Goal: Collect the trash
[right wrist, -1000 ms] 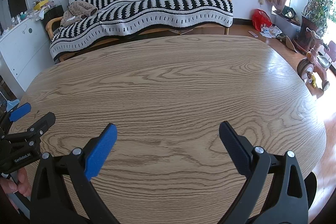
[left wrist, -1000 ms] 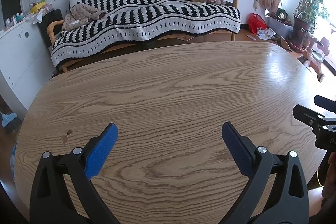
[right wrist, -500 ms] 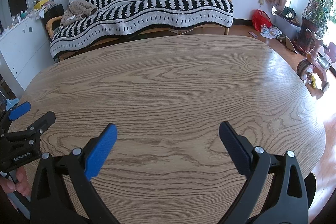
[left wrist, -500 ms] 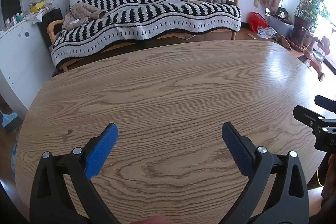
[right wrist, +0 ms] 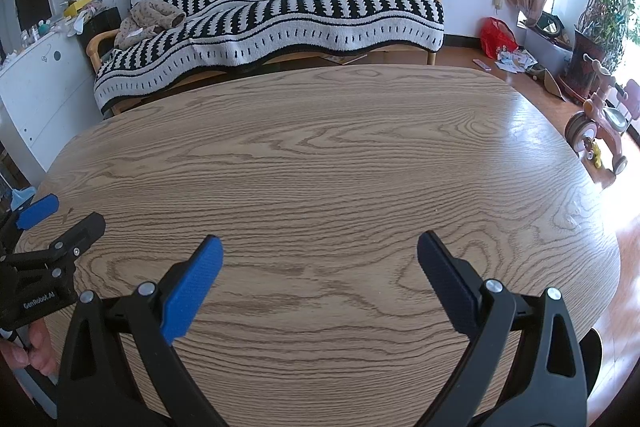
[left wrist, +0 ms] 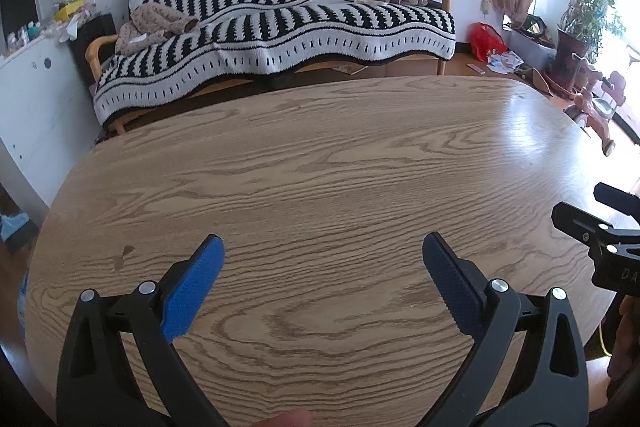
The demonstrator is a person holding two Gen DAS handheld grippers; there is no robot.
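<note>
Strong daylight pours in from the window (left wrist: 624,7) on the right, blown out to white in both views, and lays a pale glare across the right end of the worktop (right wrist: 532,135). The room is bright and sharp at centre. Fisheye distortion bows the edges, with dark vignetted corners.

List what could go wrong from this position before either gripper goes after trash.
1. No trash shows on the wooden table; the only litter in view is scattered paper on the floor by the red bag, so a long reach may be needed.
2. The left gripper and right gripper sit side by side, both open, and could collide.
3. The tricycle stands near that litter and could be knocked.
</note>
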